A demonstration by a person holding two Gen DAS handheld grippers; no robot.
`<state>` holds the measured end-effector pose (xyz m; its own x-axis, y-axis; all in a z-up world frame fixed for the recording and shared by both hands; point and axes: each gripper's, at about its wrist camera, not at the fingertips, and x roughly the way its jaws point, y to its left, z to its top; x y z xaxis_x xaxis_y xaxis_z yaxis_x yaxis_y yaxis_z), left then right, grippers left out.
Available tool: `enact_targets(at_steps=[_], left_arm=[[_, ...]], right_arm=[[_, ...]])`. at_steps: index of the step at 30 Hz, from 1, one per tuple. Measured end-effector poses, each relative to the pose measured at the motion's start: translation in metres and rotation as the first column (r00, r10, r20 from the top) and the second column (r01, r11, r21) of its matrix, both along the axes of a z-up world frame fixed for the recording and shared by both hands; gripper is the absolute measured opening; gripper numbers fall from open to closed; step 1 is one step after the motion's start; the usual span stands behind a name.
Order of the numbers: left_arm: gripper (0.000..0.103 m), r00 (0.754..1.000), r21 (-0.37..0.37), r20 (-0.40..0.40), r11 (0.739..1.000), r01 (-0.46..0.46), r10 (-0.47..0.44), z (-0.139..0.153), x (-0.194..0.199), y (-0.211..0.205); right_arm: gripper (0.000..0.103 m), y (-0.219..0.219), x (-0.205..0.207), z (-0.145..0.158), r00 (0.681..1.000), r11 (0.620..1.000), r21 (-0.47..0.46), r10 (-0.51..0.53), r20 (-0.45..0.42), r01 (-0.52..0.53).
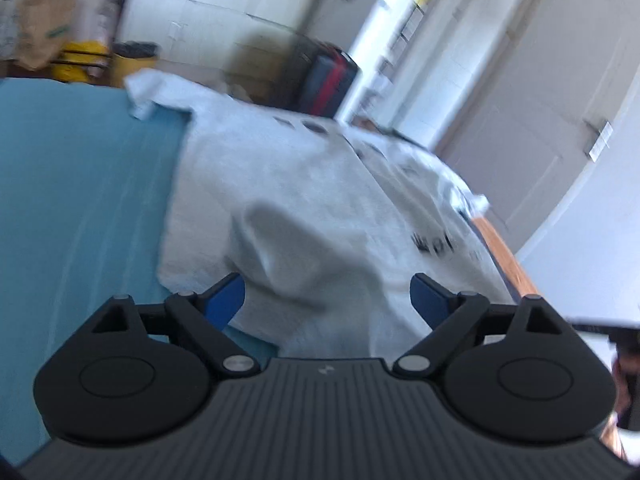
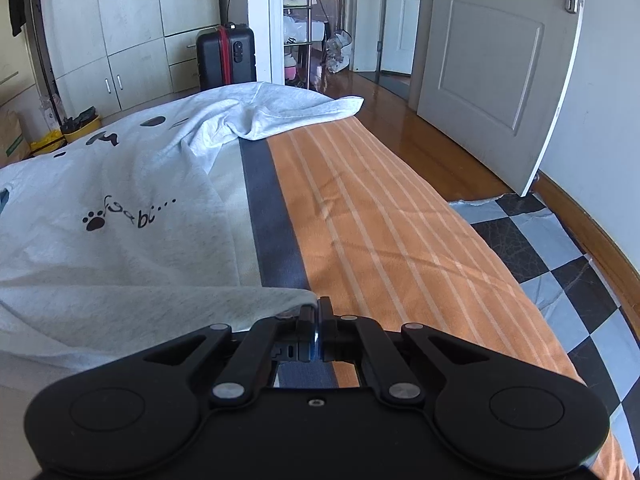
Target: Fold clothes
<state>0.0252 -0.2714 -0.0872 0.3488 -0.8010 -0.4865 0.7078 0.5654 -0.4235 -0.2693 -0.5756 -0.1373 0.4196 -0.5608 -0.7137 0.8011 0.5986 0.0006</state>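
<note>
Right gripper [image 2: 319, 322] pinches the grey shirt [image 2: 120, 200] hem near the bed's [image 2: 380, 220] orange edge; left gripper [image 1: 326, 294] gapes wide over blurred shirt, beside teal sheet [image 1: 80, 180].

Home bedroom: bed [image 2: 380, 216], wardrobe [image 2: 120, 20], suitcase [image 2: 226, 54].

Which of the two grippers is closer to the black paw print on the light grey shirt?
Hard to call. The right gripper is shut on the shirt's hem, with the paw print up the cloth. The left gripper, open, hovers over a raised fold; blurred print lies beyond.
</note>
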Motion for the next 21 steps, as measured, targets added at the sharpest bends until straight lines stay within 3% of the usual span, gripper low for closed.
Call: enact_targets(at_steps=[2, 5, 8, 13, 16, 17, 21], left_arm=[[0.086, 0.999, 0.032, 0.033, 0.999, 0.000, -0.001, 0.004, -0.003, -0.002], [0.064, 0.997, 0.107, 0.063, 0.994, 0.030, -0.037, 0.002, -0.006, -0.006], [0.064, 0.998, 0.143, 0.044, 0.989, 0.047, -0.053, 0.002, -0.005, 0.001], [0.063, 1.000, 0.070, 0.022, 0.998, -0.001, -0.001, 0.008, 0.005, 0.019], [0.041, 0.997, 0.026, -0.074, 1.000, -0.006, 0.008, 0.000, 0.017, 0.023], [0.029, 0.995, 0.026, -0.095, 1.000, -0.011, 0.014, -0.002, 0.020, 0.024], [0.026, 0.992, 0.058, -0.123, 0.998, -0.024, 0.030, -0.008, 0.026, 0.025]], right_arm=[[0.001, 0.002, -0.002, 0.001, 1.000, 1.000, 0.001, 0.003, 0.004, -0.003], [0.001, 0.001, -0.003, 0.002, 1.000, 1.000, 0.005, 0.001, 0.006, -0.001], [0.001, 0.001, -0.003, 0.000, 1.000, 1.000, 0.007, 0.001, 0.001, -0.001], [0.002, 0.002, -0.002, -0.003, 1.000, 1.000, -0.002, 0.011, -0.019, -0.011], [0.002, 0.003, -0.003, -0.004, 1.000, 1.000, 0.002, 0.010, -0.024, -0.010], [0.002, 0.003, -0.003, -0.004, 1.000, 1.000, 0.001, 0.010, -0.026, -0.010], [0.003, 0.004, -0.004, -0.004, 0.999, 1.000, -0.007, 0.015, -0.035, -0.015]])
